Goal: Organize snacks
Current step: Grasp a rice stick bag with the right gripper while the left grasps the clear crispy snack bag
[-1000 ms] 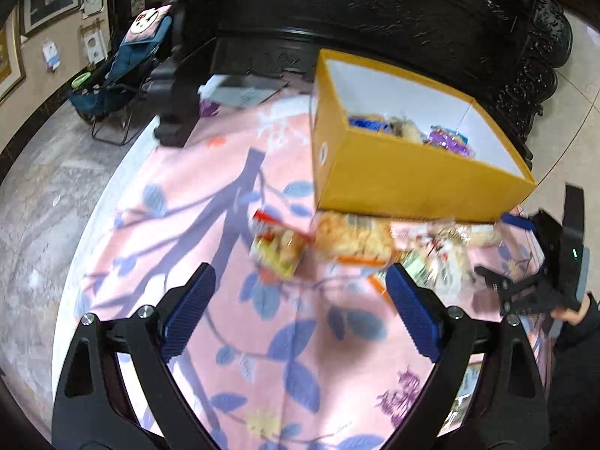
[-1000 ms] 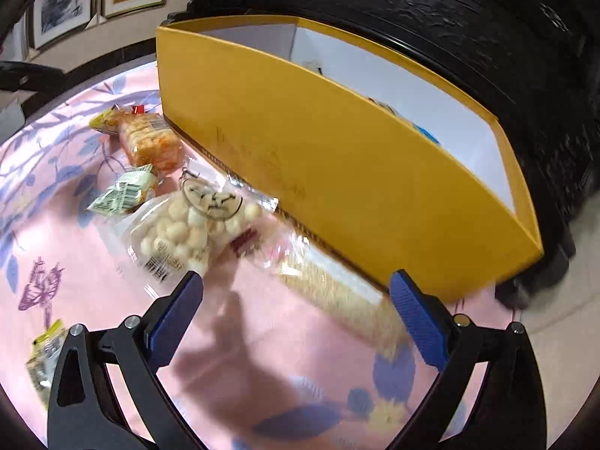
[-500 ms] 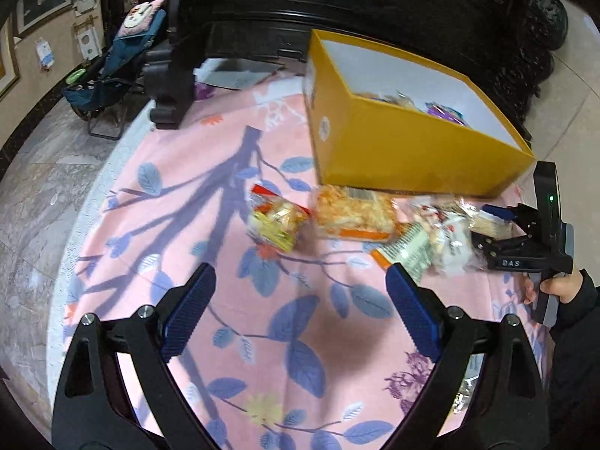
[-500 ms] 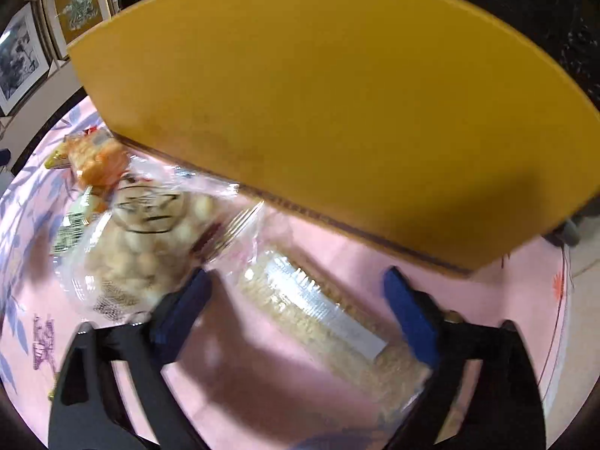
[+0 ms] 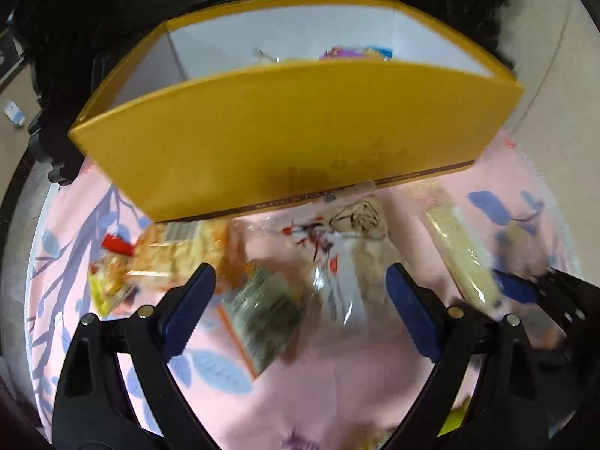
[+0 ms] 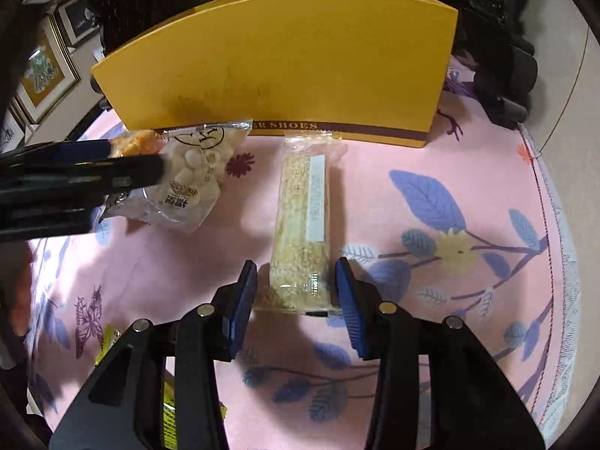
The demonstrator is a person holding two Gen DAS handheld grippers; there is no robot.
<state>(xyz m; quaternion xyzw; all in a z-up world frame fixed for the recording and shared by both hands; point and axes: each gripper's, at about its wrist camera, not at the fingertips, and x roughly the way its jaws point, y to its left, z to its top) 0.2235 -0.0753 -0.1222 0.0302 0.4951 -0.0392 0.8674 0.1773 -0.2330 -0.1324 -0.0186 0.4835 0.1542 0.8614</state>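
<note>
A yellow shoe box [image 5: 300,127] [image 6: 285,71] stands at the back of the pink cloth with several snacks inside. Before it lie an orange cracker pack [image 5: 176,247], a green-labelled pack [image 5: 262,311], a clear bag of white rings [image 5: 352,247] [image 6: 191,176] and a long clear pack of yellow crumbs [image 6: 300,232] [image 5: 461,251]. My left gripper [image 5: 300,307] is open above the green pack and the ring bag. My right gripper [image 6: 296,300] has its jaws closing around the near end of the crumb pack, pads close to or touching its sides.
A small yellow-red snack [image 5: 105,281] lies at the left. Another yellow-green pack [image 6: 108,341] lies near the front. Dark carved furniture [image 6: 498,67] stands behind the box. The table edge [image 6: 562,262] curves on the right. The left gripper's body [image 6: 75,183] reaches in beside the ring bag.
My left gripper has swung right and low toward the snacks before the box. My right gripper has pulled back and narrowed its jaws around the crumb pack's near end.
</note>
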